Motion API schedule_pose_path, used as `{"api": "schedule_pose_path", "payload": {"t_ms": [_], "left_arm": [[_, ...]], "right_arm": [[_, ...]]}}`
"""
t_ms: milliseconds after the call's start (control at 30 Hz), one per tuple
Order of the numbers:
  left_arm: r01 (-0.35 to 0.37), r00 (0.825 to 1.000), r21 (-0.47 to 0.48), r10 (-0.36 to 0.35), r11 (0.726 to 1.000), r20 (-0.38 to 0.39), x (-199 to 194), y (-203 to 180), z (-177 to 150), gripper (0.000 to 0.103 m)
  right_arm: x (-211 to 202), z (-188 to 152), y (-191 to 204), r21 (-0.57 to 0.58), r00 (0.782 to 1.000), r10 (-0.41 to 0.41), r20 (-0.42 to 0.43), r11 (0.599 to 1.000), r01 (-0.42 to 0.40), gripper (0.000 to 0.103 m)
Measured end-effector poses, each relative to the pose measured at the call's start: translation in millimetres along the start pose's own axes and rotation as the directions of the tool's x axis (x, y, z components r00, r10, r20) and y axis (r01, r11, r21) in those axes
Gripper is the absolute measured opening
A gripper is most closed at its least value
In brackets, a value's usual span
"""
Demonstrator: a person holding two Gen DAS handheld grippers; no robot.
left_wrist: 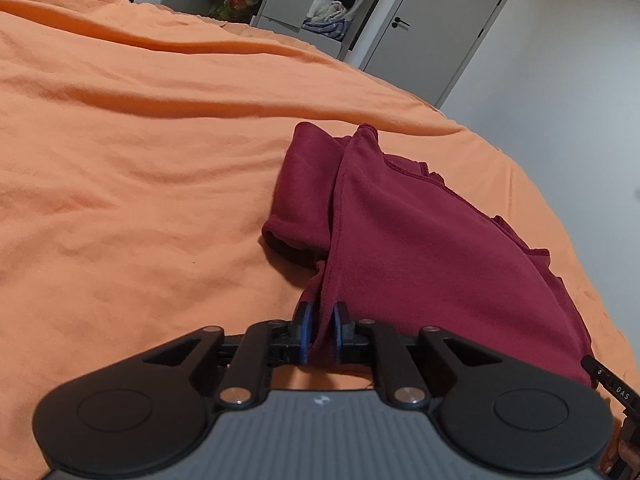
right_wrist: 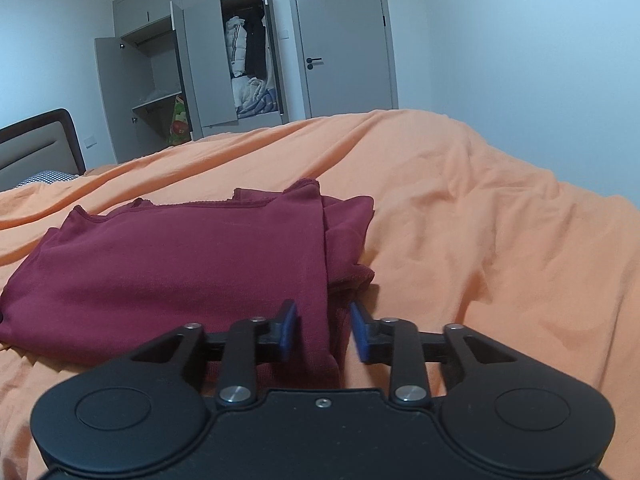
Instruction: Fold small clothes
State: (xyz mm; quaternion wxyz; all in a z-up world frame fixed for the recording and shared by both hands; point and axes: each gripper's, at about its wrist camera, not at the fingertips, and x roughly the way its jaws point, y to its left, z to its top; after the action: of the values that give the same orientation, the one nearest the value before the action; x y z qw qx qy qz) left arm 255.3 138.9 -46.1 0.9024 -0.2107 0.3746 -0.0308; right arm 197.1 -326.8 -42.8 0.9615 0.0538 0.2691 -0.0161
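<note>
Left wrist view: listing follows.
Left gripper [left_wrist: 320, 330]: blue pads pinched together on the near-left corner of the maroon garment [left_wrist: 420, 248]; cloth bunches between them, presumably so that corner can be lifted and carried over.
Garment position: lies on the orange bedsheet [left_wrist: 140, 160], right of centre; one sleeve juts left, the body runs away to the far right with the hem edges stacked.
Right gripper, seen here: only a black edge at the near right; its pads are out of sight.

Right wrist view: listing follows.
Right gripper [right_wrist: 324, 330]: pads stand apart, straddling the garment's [right_wrist: 180, 272] near-right folded edge; cloth sits between them without being squeezed, and the slight blur suggests motion. A judgement: it is either about to grip or just letting go.
Garment shape: partly folded, a broad flat panel to the left, a sleeve tucked under at the right.
Bedsheet [right_wrist: 480, 220]: rumpled, serves as the folding surface.
Far background: open wardrobe [right_wrist: 224, 64], closed door [right_wrist: 344, 40].
</note>
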Motion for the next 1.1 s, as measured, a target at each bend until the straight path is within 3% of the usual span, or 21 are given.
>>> {"api": "schedule_pose_path", "payload": {"t_ms": [33, 133, 300, 533, 800, 867, 900, 1000, 1033, 1067, 1100], "left_arm": [[-0.006, 1.0, 0.001, 0.006, 1.0, 0.004, -1.2, -0.9, 0.0, 0.026], [-0.024, 0.999, 0.004, 0.024, 1.0, 0.031, -6.9, -2.5, 0.5, 0.049], [-0.025, 0.997, 0.015, 0.024, 1.0, 0.071, -13.2, -5.3, 5.0, 0.067], [0.017, 0.984, 0.123, -0.038, 0.992, 0.171, 8.3, -20.6, 54.0, 0.08], [0.01, 0.994, 0.233, -0.036, 0.973, 0.107, 82.3, -36.9, 103.9, 0.086], [0.007, 0.995, 0.226, -0.03, 0.974, 0.1, 95.3, -38.3, 111.7, 0.082], [0.007, 0.994, 0.217, -0.029, 0.976, 0.101, 99.7, -38.6, 115.4, 0.08], [0.029, 0.994, 0.213, -0.051, 0.977, 0.097, 108.8, -42.7, 124.9, 0.055], [0.035, 0.994, 0.221, -0.057, 0.975, 0.094, 111.1, -44.9, 126.9, 0.041], [0.044, 0.994, 0.23, -0.066, 0.972, 0.087, 113.5, -46.9, 128.6, 0.015], [0.051, 0.995, 0.239, -0.071, 0.97, 0.077, 116.6, -49.2, 129.9, 0.004]], "right_arm": [[-0.5, -0.6, 0.5, -0.003, 1.0, 0.0, 0.003, 1.0, 0.0, 0.049], [-1.6, -0.2, 3.5, -0.017, 1.0, 0.01, 0.014, 1.0, -0.009, 0.059], [9.4, 22.0, 7.2, -0.057, 0.998, 0.048, 0.052, 0.997, -0.045, 0.072], [65.3, 72.7, 11.9, -0.108, 0.988, 0.154, 0.024, 0.983, -0.151, 0.075], [130.6, 93.6, 5.1, -0.044, 0.978, 0.194, -0.075, 0.979, -0.197, 0.077], [139.9, 94.9, 5.1, -0.041, 0.976, 0.199, -0.091, 0.978, -0.203, 0.071], [143.6, 95.9, 5.4, -0.044, 0.977, 0.192, -0.097, 0.98, -0.197, 0.061], [150.1, 98.1, 5.1, -0.051, 0.979, 0.18, -0.099, 0.981, -0.185, 0.045], [151.2, 98.7, 5.0, -0.053, 0.978, 0.182, -0.097, 0.981, -0.188, 0.033], [152.6, 99.1, 5.1, -0.058, 0.978, 0.186, -0.098, 0.98, -0.192, 0.027], [153.5, 98.9, 6.0, -0.067, 0.977, 0.188, -0.098, 0.979, -0.195, 0.014]]}}
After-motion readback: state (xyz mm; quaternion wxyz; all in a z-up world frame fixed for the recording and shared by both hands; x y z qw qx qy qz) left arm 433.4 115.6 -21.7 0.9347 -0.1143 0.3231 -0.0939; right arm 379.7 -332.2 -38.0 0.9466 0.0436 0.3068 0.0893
